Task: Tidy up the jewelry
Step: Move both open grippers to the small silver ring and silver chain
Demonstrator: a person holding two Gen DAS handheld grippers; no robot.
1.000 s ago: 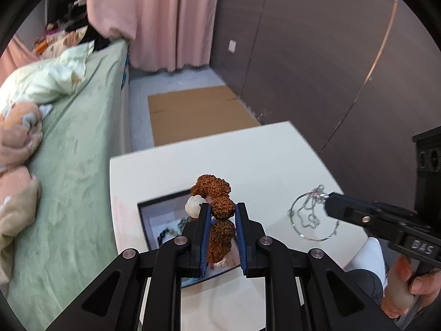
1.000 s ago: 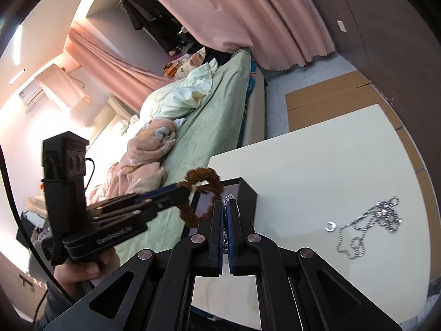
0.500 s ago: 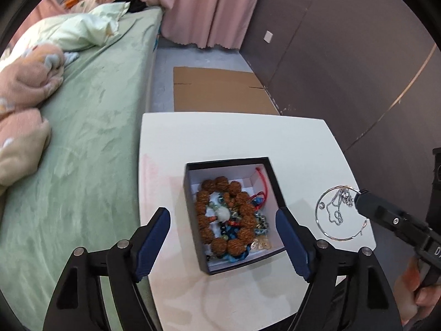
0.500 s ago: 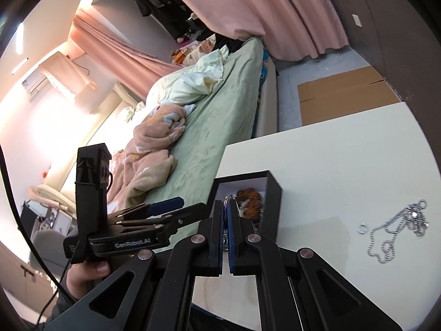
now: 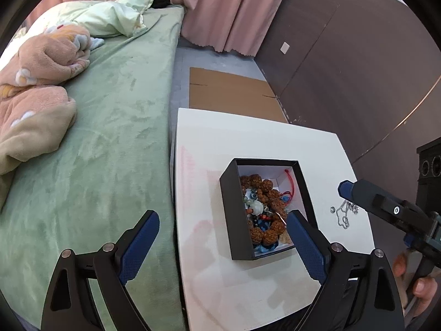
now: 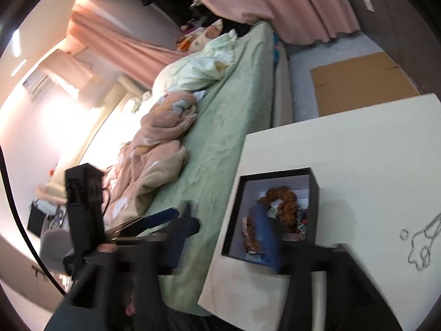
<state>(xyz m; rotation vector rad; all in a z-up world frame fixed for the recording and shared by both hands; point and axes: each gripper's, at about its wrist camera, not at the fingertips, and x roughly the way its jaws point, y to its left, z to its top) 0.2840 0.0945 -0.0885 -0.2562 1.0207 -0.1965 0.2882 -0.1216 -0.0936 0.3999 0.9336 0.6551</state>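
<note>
A black box (image 5: pixel 230 215) with a white lining stands on the white table (image 5: pixel 198 193). In it lies a brown bead bracelet (image 5: pixel 264 190) among several other pieces. My left gripper (image 5: pixel 222 220) hangs over the box's left wall, jaws opening wide, nothing between them. My right gripper (image 6: pixel 223 237) is blurred over the box's (image 6: pixel 314 193) near left corner, jaws opening, and I see nothing pressed between its pads. The bracelet (image 6: pixel 284 201) shows beyond its right finger. A silver ball chain (image 5: pixel 344 215) and a small ring (image 5: pixel 332 208) lie on the table right of the box.
A bed with a green cover (image 5: pixel 110 151) and pink blankets (image 5: pixel 33 82) runs along the table's left edge. Flat cardboard (image 5: pixel 231 93) lies on the floor beyond the table. A dark panelled wall (image 5: pixel 344 55) stands on the right. A hand (image 5: pixel 419 284) holds the right tool.
My left gripper let the brown bracelet drop into the box and opened wide. My right gripper, shut on a thin silver hoop before, now has its jaws apart, and the hoop is gone from its tip.
</note>
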